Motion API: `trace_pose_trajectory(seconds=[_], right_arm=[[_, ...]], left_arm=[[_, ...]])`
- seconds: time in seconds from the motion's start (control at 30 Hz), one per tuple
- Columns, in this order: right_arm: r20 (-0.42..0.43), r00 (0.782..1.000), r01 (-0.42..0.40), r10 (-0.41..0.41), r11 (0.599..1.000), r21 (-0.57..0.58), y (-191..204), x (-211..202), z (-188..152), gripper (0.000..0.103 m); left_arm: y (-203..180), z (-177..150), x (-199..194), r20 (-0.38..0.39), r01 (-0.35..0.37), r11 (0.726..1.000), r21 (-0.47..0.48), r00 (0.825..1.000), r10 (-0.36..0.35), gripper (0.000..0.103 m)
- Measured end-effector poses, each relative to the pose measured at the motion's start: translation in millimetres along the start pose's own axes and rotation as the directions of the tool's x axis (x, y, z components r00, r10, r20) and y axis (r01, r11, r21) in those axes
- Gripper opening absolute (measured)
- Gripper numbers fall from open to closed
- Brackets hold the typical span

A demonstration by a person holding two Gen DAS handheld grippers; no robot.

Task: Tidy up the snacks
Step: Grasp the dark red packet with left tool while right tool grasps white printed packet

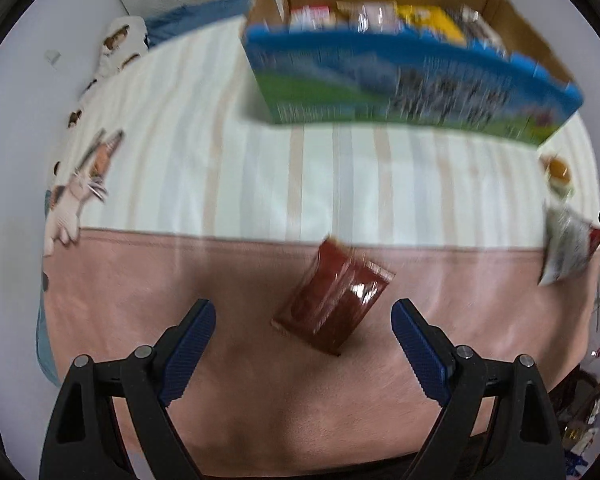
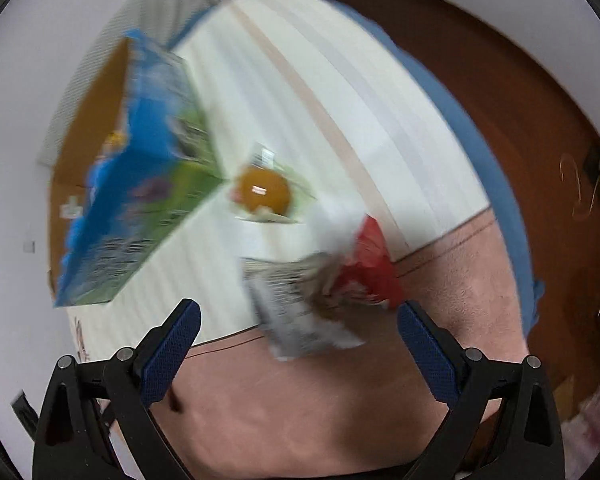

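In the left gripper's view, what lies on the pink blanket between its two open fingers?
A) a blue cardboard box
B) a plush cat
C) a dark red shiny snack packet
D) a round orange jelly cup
C: a dark red shiny snack packet lies loose on the pink blanket, ahead of the open left gripper, untouched by either finger.

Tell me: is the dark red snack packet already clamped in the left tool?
No. The dark red snack packet lies on the pink blanket ahead of the open left tool, untouched.
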State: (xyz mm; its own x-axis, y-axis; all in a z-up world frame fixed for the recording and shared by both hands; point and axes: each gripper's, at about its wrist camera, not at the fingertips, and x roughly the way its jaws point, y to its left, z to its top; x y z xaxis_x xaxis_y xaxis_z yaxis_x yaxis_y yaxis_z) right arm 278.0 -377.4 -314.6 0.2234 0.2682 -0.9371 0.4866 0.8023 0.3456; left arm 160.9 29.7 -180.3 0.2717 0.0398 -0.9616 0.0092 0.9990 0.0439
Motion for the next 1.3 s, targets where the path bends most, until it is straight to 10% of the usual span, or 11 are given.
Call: trace_pose_trajectory(seconds=[0.23,0.43,0.53,0.77,1.0,1.2,1.3], right_arm=[[-0.013,0.997,0.068,-0.072,0.979,-0.192,42,33,-17,0.091],[-0.047,0.973,0.204,-0.226,0.935,-0.290,58,83,-24,0.063],[-0.065,0.973,0.187,-0.221,0.922,-0.338,63,84,-36,0.056],[-0.217,0.961,0.064,-0.173,0.899,-0.434,75,96,-86,0.055],[-0.286,0.945,0.020,-0.162,0.896,-0.443,86,110,-104,0.080],[-0.227,0.953,0.083,-0.198,0.898,-0.433,107,127,-121,0.080],[-0.170,0.954,0.139,-0.246,0.869,-0.475,118,134,-135,0.057]], left_arm=[[-19,-3,36,-0.062,-0.001,0.997,0.075,0.998,0.006,0.090],[-34,4,78,-0.154,0.004,0.983,0.185,0.988,0.025,0.090],[-27,4,80,-0.179,0.081,0.991,0.106,0.982,-0.061,0.064],[12,-17,76,-0.214,0.215,0.942,-0.257,0.938,-0.272,0.062],[-16,-22,88,-0.279,0.162,0.984,-0.072,0.944,-0.176,0.065],[-24,-19,82,-0.262,0.157,0.984,-0.083,0.949,-0.173,0.056],[-15,-25,80,-0.260,0.180,0.969,-0.170,0.940,-0.221,0.055]])
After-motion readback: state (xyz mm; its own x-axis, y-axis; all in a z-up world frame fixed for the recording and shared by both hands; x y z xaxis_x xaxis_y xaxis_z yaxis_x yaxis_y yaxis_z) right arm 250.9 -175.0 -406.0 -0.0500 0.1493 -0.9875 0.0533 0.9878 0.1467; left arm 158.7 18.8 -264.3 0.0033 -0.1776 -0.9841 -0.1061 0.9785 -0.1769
